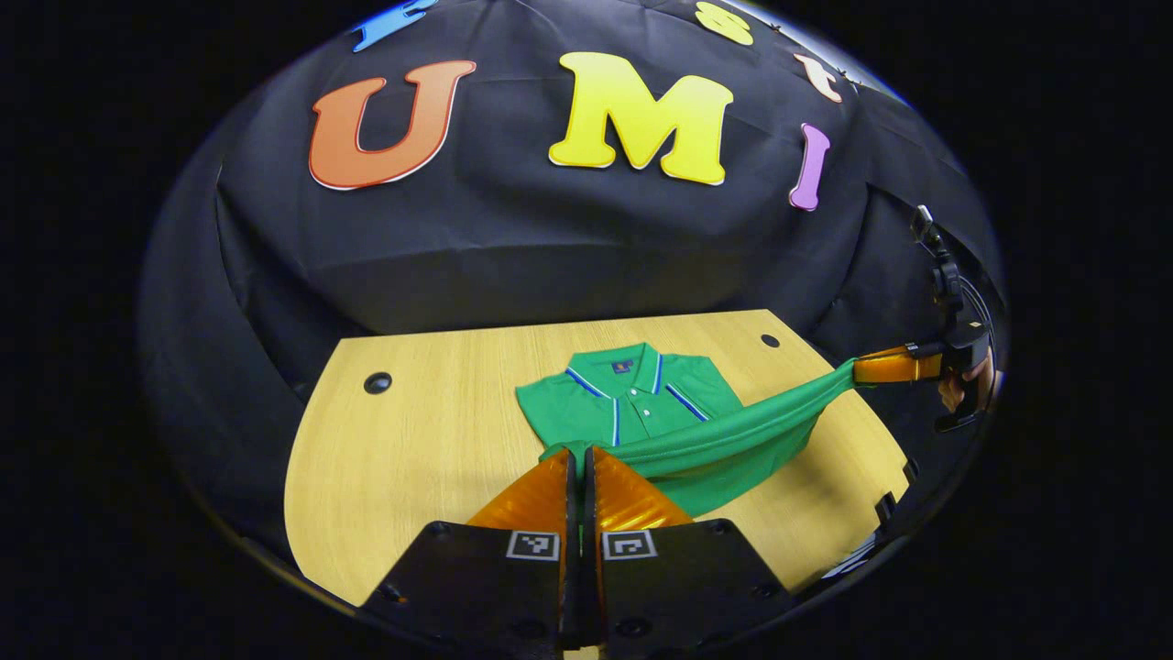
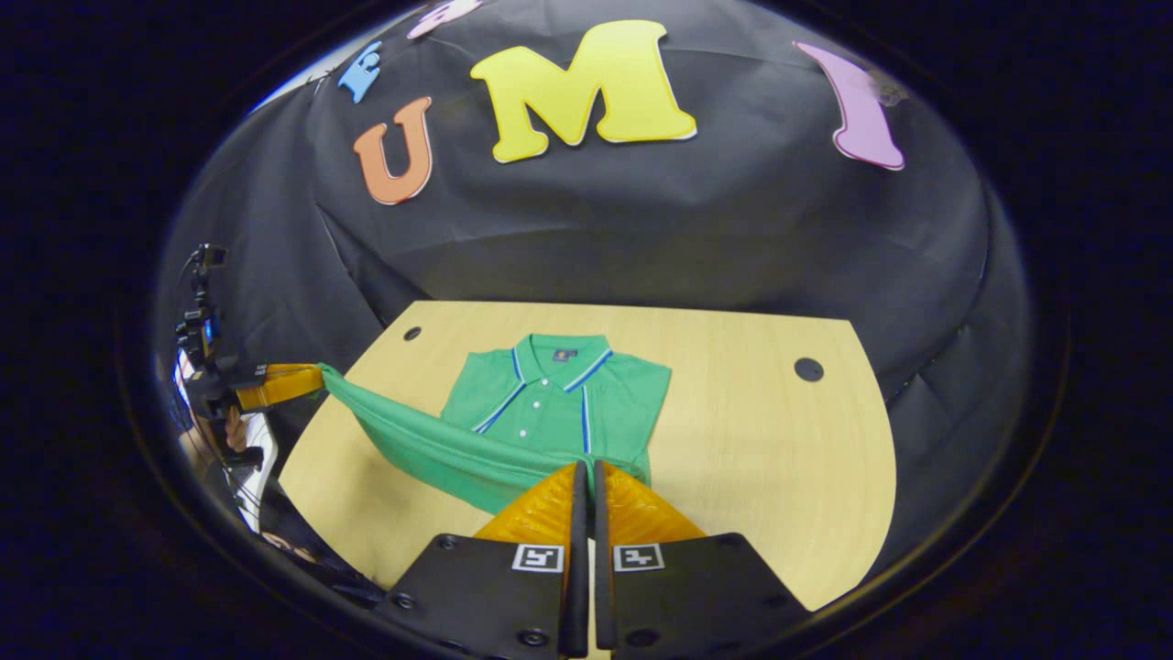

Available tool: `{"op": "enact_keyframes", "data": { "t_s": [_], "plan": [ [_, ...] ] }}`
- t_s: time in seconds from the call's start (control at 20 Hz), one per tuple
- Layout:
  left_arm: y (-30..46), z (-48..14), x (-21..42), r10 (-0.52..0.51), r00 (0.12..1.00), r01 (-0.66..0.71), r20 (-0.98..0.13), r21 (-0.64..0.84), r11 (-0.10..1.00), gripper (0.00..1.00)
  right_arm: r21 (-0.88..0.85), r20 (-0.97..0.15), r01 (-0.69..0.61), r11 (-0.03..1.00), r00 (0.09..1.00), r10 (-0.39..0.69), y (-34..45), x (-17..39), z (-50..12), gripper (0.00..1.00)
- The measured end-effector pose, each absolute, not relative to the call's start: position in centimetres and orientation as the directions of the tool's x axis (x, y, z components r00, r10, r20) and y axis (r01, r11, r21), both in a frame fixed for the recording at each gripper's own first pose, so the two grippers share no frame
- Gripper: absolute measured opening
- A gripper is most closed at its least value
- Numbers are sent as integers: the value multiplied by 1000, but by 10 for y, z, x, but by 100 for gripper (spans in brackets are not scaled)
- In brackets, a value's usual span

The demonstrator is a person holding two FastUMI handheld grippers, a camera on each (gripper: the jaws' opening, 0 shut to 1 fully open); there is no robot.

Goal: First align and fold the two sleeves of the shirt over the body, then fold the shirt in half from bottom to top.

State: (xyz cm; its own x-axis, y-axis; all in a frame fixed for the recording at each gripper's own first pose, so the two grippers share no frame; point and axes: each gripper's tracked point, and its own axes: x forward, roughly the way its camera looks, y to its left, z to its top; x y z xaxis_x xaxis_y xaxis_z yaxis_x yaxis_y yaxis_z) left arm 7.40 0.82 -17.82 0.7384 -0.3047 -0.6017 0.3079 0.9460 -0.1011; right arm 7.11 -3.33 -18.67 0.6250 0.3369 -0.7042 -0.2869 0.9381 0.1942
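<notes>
Now the shirt [image 1: 632,399] lies collar-far on the table [image 1: 412,431], sleeves folded in, hem lifted. The left gripper [image 1: 577,458] and right gripper [image 2: 586,472] each pinch a hem corner, jaws closed on cloth. Light, limp knit sags between them; corner holds, kept taut, likely suit the fold.

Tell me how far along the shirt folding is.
Sleeves look already folded over the green polo shirt. In hand: the left gripper and right gripper, jaws shut on the bottom hem, hold it stretched and lifted above the wooden table. Left: carrying it up to the collar.
</notes>
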Motion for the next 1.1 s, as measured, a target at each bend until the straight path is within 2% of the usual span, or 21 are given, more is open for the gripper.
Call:
{"op": "enact_keyframes", "data": {
  "t_s": [0.2,0.45,0.5,0.85,1.1],
  "plan": [
    [11,-174,113,-290,761,259,-580,-138,956,3,176,-690,-297,938,643,333,-21,108,-186,7],
    [11,-188,152,-274,780,245,-563,-129,961,3,132,-661,-276,952,691,292,-18,159,-190,3],
    [8,-192,164,-273,785,241,-556,-131,962,3,119,-649,-272,955,706,282,-19,171,-192,5],
    [-3,-239,224,-224,803,203,-552,-99,974,3,147,-634,-213,966,729,258,-16,236,-246,5],
    [-4,-285,247,-165,801,129,-575,-104,986,3,85,-620,-244,966,746,243,-5,271,-285,5]
  ]
}}
